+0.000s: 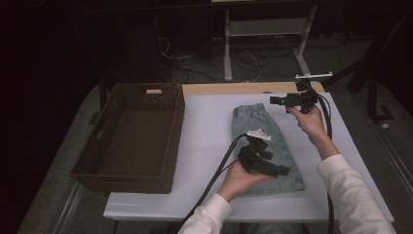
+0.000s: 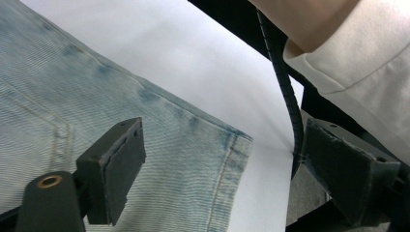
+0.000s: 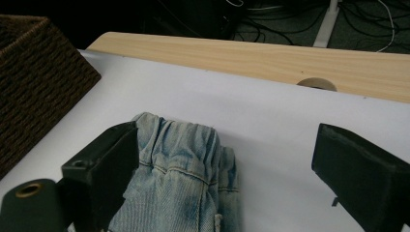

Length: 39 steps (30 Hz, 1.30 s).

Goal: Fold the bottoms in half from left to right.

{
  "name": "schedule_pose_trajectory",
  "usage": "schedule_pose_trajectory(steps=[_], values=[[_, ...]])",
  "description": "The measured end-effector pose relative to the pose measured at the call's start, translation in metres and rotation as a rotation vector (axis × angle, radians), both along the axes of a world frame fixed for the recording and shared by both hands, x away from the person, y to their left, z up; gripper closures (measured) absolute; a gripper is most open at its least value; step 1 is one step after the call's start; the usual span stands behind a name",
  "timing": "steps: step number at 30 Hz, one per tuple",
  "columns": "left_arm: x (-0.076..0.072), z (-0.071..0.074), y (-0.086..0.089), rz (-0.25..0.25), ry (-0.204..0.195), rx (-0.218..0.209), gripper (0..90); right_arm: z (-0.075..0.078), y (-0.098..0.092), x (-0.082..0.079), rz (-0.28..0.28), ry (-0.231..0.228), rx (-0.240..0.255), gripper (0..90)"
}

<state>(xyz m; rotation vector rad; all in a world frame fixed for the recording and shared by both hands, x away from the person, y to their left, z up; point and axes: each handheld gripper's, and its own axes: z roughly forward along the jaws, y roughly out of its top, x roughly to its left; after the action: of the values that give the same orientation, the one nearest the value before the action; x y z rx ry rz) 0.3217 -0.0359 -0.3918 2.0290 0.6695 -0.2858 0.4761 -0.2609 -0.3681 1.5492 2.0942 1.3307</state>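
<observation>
Folded light-blue denim shorts [image 1: 265, 148] lie flat on the white table [image 1: 204, 131], right of a brown wicker basket [image 1: 131, 136]. The left gripper [image 1: 285, 170] and right gripper [image 1: 273, 100] hover above them, jaws wide apart and empty.

A pair of folded denim shorts [image 1: 265, 146] lies on the white table [image 1: 204, 131], waistband at the far end. The left gripper [image 1: 282, 170] hangs over the near half of the shorts, jaws apart and pointing right. The right gripper [image 1: 274, 100] is held above the far right of the table, jaws apart and pointing left. A brown woven basket [image 1: 131, 139] stands at the left.
</observation>
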Motion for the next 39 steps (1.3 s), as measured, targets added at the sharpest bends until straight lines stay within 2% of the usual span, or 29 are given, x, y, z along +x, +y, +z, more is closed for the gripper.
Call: schedule_pose_trajectory(steps=[4,6,8,10,13,20,25,29,34,39], values=[[0.006,0.008,0.005,0.008,-0.014,-0.008,12.1,0.003,-0.005,-0.001,-0.001,0.002,0.01,9.5],[0.009,0.012,0.008,0.012,-0.022,-0.011,8.3,0.003,-0.007,-0.001,-0.001,0.003,0.008,9.5],[0.012,0.017,0.009,0.006,-0.019,-0.01,4.2,0.004,-0.009,-0.001,0.003,0.002,0.01,9.5],[0.015,0.021,0.01,-0.011,-0.037,0.007,1.8,0.005,-0.01,-0.002,0.005,0.001,0.011,9.3],[0.019,0.028,0.012,-0.011,-0.053,0.021,0.4,0.006,-0.012,-0.002,0.006,-0.003,0.017,8.9],[0.03,0.043,0.018,0.0,-0.098,0.009,0.0,0.008,-0.014,-0.002,0.022,0.001,0.018,9.4],[0.041,0.048,0.027,0.027,-0.121,0.003,0.0,0.007,-0.015,-0.002,0.024,0.003,0.02,9.3],[0.049,0.05,0.033,0.045,-0.14,0.015,0.0,0.006,-0.014,-0.002,0.026,0.006,0.019,8.8],[0.059,0.052,0.041,0.085,-0.161,-0.005,0.0,0.005,-0.012,-0.001,0.034,0.013,0.016,8.2],[0.068,0.051,0.047,0.116,-0.167,-0.002,0.0,0.003,-0.009,0.0,0.041,0.017,0.014,7.4]])
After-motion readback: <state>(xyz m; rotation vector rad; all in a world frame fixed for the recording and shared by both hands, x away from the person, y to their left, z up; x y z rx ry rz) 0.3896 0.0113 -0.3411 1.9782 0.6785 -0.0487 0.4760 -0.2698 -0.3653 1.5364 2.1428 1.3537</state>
